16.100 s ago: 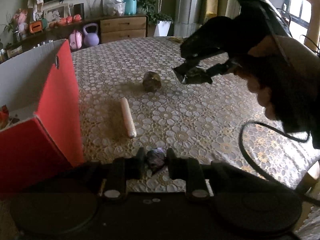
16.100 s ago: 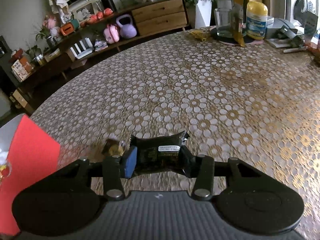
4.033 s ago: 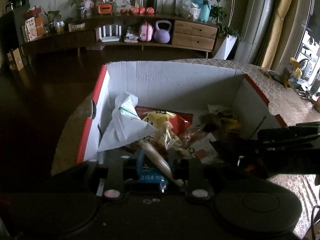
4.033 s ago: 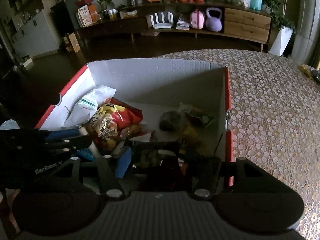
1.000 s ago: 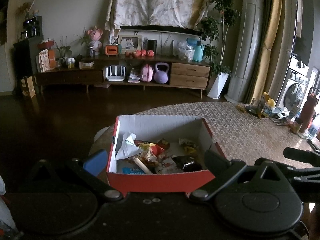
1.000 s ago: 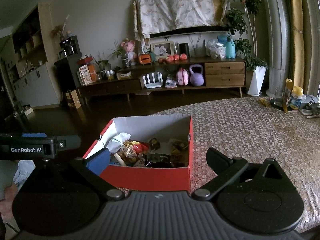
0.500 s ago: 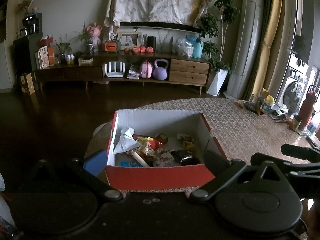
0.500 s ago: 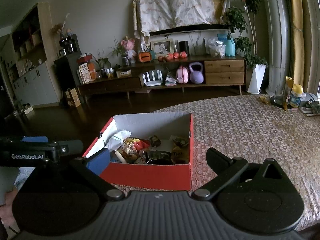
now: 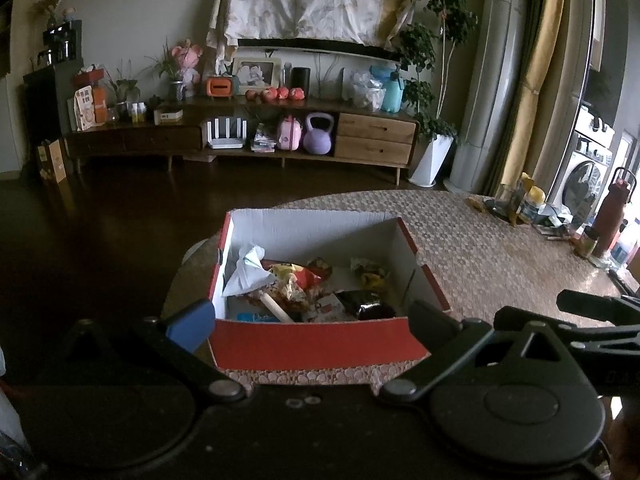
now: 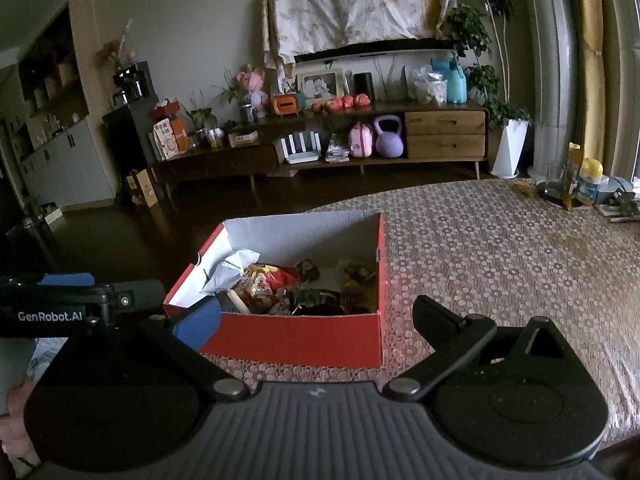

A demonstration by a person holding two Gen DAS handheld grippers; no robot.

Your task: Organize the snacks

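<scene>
A: Both jaws wide and empty, left gripper [image 9: 312,316] and right gripper [image 10: 316,316] near the red box [image 9: 316,346]; snacks [image 9: 304,284] piled inside

B: Risk? The box sits near the table [image 10: 500,248] edge on the left; a nudge could tip it

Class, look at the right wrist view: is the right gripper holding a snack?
No, the right gripper stands wide open and empty, with the snacks in the red box.

The red box's [image 9: 316,346] near wall hides the lowest snacks [image 9: 304,284]; wrapper print is unreadable.
</scene>
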